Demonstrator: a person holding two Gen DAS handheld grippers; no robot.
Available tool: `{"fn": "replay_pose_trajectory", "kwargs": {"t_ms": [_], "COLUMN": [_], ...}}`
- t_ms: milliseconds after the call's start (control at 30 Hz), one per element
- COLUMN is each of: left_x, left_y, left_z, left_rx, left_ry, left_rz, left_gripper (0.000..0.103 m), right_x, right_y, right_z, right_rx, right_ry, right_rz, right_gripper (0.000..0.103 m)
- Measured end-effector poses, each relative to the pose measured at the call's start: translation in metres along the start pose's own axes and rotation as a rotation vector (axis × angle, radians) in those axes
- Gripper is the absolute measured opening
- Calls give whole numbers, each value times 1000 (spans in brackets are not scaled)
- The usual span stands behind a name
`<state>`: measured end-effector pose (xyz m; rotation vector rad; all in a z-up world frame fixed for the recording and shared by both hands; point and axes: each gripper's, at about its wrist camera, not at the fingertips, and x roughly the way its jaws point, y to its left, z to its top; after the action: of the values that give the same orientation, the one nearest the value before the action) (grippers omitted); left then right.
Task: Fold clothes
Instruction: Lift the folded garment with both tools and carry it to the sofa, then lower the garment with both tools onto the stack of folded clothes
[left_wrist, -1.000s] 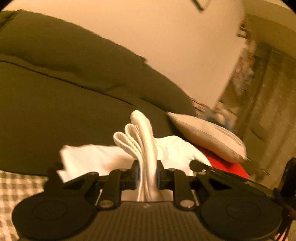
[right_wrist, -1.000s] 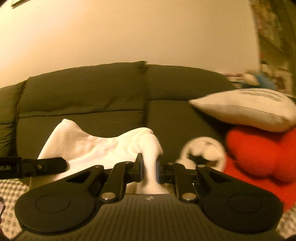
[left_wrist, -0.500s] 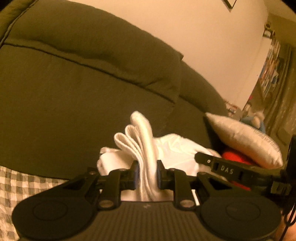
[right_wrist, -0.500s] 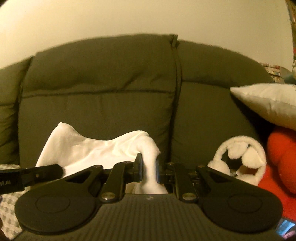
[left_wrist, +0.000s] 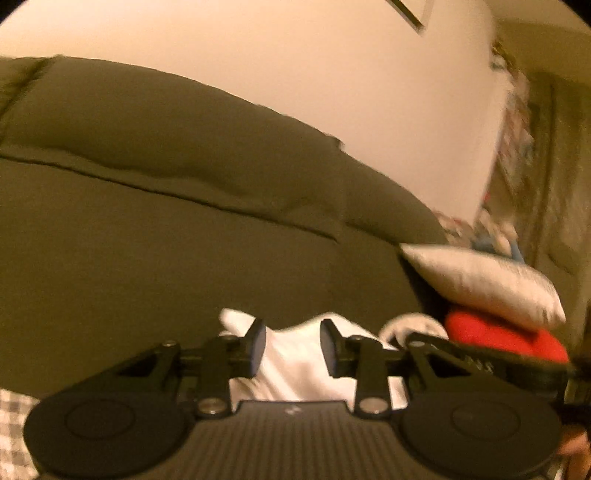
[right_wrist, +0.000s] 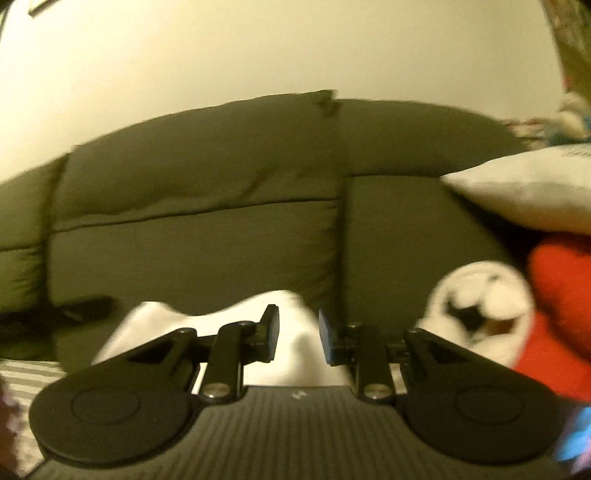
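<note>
The white garment (left_wrist: 291, 365) is seen lying low against the back cushion of the dark sofa (left_wrist: 166, 221), bunched into soft humps rather than spread flat. The left tool (left_wrist: 293, 345) is held with its jaws parted, white cloth showing in the gap but not pinched by either pad. The right tool (right_wrist: 296, 338) is likewise spread apart, a hump of the same garment (right_wrist: 299, 343) rising between its pads without being clamped. Neither tool is therefore gripping anything. How far the folding has got cannot be settled from these views: layers or creases are hidden below the tool bodies and blurred, so the cloth could be a finished bundle set down or a piece awaiting further folds. A pale pillow (right_wrist: 532, 192), a red plush (right_wrist: 557, 288) and a white plush (right_wrist: 480, 310) are seen to the right, near the garment.
</note>
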<state>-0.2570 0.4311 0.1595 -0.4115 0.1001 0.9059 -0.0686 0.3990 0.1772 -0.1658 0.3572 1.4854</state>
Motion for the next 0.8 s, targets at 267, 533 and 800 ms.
{"fn": "replay_pose_trajectory", "kwargs": {"t_ms": [267,533,800], "left_x": [20,27,-7], "left_y": [-3,-4,-25], "left_z": [-27,-31,-22], "left_rx": [81,98,161], "left_ry": [70,69,17], "left_rz": [66,75,60], "left_gripper": [26,27,32], "right_x": [16,23,-7], "right_y": [6,-3,5], "right_z": [-26,-41,-36], "right_rx": [-17,16,17], "right_ry": [62,45,-27], "right_rz": [-8,-22,-22], "right_gripper": [28,27,44]}}
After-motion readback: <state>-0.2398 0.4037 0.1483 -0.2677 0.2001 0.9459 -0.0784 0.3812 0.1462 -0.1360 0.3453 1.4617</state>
